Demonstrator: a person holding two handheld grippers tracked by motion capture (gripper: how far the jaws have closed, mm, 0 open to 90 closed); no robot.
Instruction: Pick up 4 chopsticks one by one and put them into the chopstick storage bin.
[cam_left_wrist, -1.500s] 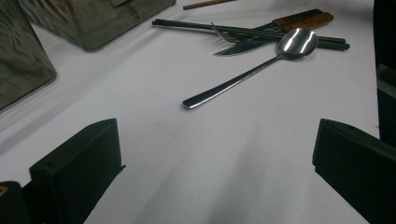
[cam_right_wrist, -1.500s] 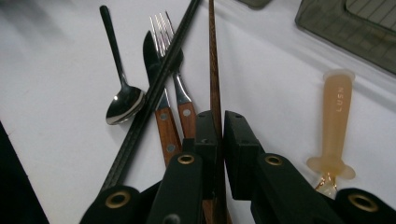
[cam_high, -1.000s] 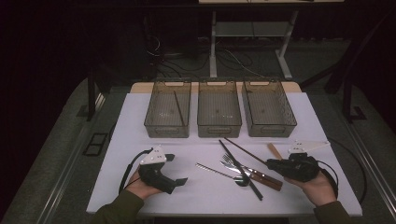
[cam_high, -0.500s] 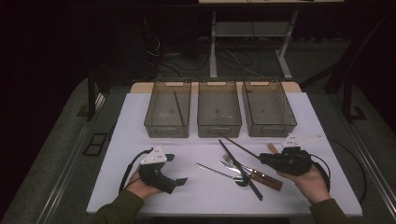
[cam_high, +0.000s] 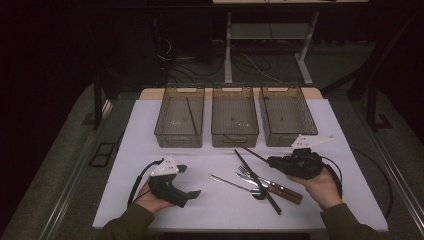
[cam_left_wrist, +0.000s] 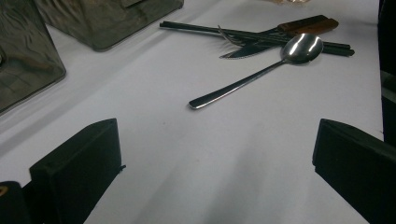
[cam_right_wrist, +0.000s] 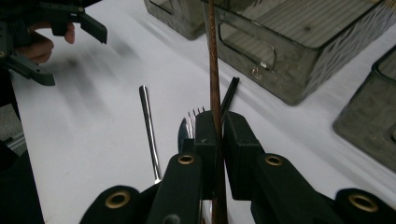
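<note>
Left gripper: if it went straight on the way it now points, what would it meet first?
Probably the spoon: its handle end lies nearest ahead of the open left gripper, with bare white table between. Depth is hard to judge.

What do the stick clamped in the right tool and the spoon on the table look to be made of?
The stick looks like reddish-brown wood or bamboo: matte, faintly grained. The spoon looks like polished steel: its bowl mirrors the light.
</note>
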